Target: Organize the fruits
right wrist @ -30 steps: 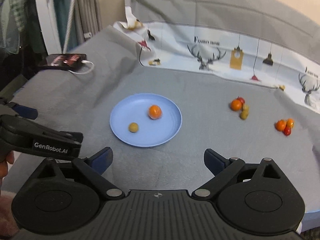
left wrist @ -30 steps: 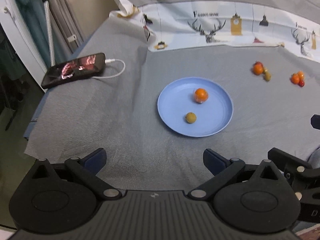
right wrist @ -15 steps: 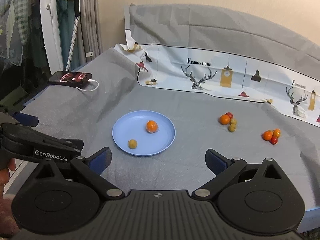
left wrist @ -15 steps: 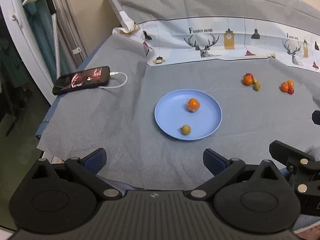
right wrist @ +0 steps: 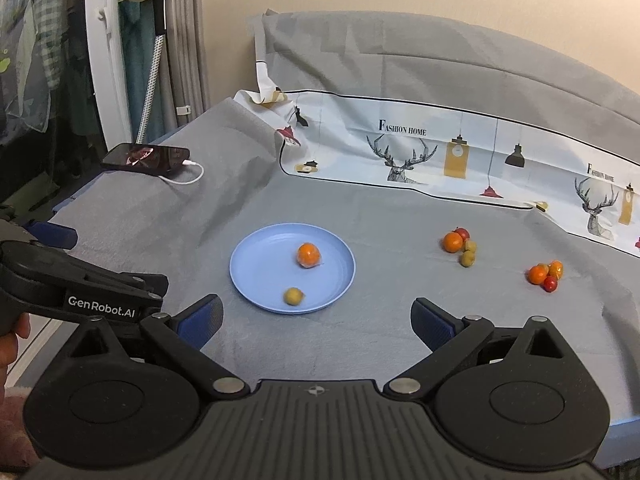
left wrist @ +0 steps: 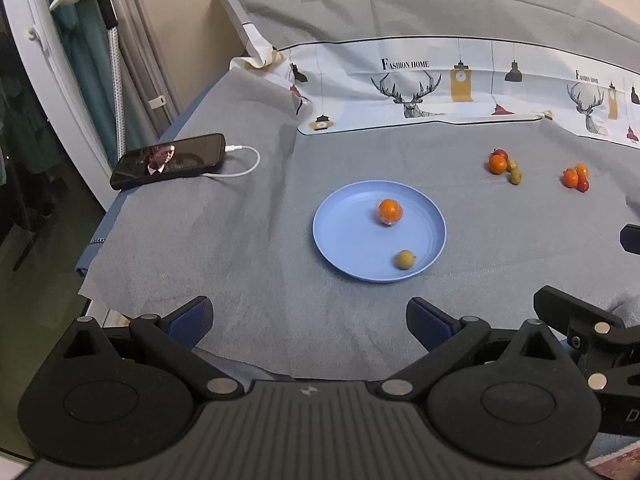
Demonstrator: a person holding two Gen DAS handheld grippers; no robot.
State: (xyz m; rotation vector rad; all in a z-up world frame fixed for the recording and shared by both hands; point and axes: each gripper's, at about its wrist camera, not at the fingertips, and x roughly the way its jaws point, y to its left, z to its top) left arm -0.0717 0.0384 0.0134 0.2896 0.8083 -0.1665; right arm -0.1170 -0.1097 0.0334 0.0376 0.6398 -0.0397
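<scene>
Now both claws have drawn back from the plate [right wrist: 256, 280]: left claw [left wrist: 310, 320] and right claw [right wrist: 316, 320] gape wide, empty. An orange [right wrist: 309, 255] and olive-coloured fruit [right wrist: 293, 296] sit plated; two clusters [right wrist: 460, 246] [right wrist: 545, 274] remain on the bed, well apart.

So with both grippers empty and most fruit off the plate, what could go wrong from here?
1. Fruit lies in two tight clusters and; gripping one piece may knock its neighbours rolling across the cloth.
2. The plate is shallow, so the orange or the yellow fruit could roll out if bumped.
</scene>
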